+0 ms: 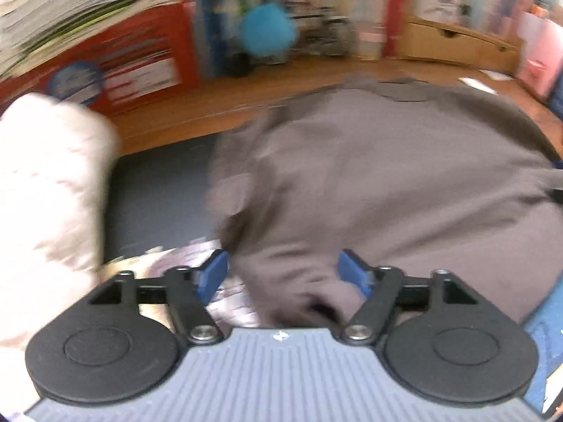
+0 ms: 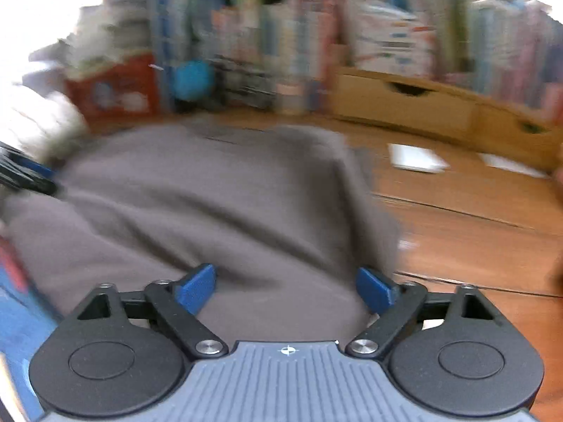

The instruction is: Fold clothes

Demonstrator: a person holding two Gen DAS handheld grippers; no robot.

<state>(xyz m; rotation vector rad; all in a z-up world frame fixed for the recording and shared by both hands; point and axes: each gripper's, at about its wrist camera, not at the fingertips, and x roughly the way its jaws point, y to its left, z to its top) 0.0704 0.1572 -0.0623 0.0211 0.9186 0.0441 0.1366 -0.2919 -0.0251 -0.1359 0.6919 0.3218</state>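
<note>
A brown garment (image 2: 218, 204) lies spread on the wooden table (image 2: 457, 218), near a pale cloth bundle (image 1: 45, 190), with the left tongs (image 1: 281, 274) and right tongs (image 2: 286, 290) both released above it.

Bare wooden floor (image 2: 457, 211) right of the garment (image 2: 211, 193); books (image 2: 281, 35) block behind.

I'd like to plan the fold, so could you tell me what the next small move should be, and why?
Probably bring both grippers down onto the near edge of the brown garment. The left gripper and right gripper are open above the cloth and grip nothing.
</note>
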